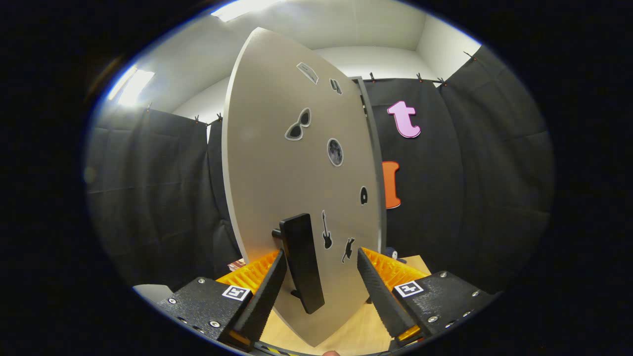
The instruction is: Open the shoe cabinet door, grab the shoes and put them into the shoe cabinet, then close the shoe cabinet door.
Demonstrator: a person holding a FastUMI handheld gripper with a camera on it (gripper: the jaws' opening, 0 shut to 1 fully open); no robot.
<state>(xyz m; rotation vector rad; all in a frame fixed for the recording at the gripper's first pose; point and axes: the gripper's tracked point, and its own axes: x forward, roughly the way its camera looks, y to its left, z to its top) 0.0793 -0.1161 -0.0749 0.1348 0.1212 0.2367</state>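
Grey stickered cabinet door (277,163) (black handle (301,262)), tool (320,257) open

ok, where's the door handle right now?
Gripper view: the black handle sticks out from the cabinet door, between the open tongs, nearer the left finger.

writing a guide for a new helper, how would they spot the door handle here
Look for the big pale grey cabinet door that stands in front of the black cloth wall, dotted with small stickers. Low on its face, between the open fingers of the tool, sits the handle. It is a long black bar that sticks out from the door, whereas the stickers lie flat.
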